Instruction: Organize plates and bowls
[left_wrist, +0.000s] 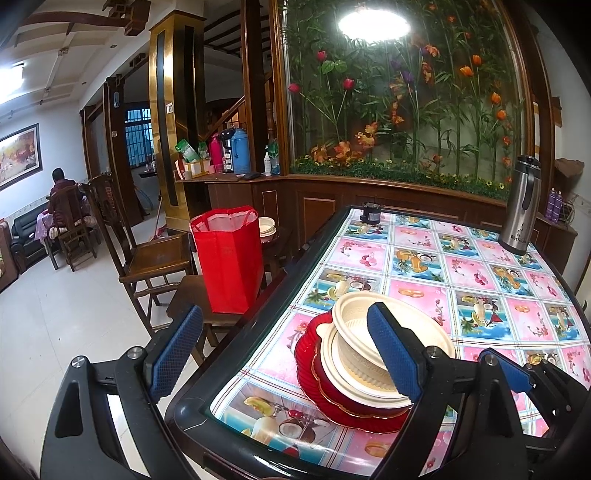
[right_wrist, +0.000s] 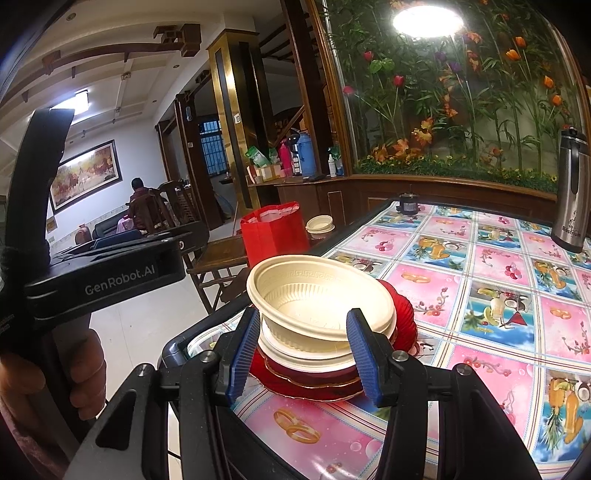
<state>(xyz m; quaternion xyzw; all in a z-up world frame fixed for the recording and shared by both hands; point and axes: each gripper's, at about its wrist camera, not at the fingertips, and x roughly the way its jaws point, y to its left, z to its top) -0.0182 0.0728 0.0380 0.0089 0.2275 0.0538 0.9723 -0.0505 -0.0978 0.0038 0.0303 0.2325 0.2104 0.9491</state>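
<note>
**Stacked dishes wait at the near corner**

The cream ribbed plastic bowl (right_wrist: 317, 299) tops a stack on ruffled red plates (left_wrist: 314, 354) at the surface's (left_wrist: 424, 258) corner. It looks light, stiff and slippery; its rim suits gripping. Right gripper (right_wrist: 306, 354) flanks it, contact unclear; left gripper (left_wrist: 284, 350) gapes empty. Lower dishes are hidden.

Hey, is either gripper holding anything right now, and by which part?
Left gripper: nothing, open beside the stack. Right gripper: its fingers straddle the cream bowl, but contact cannot be told.
</note>
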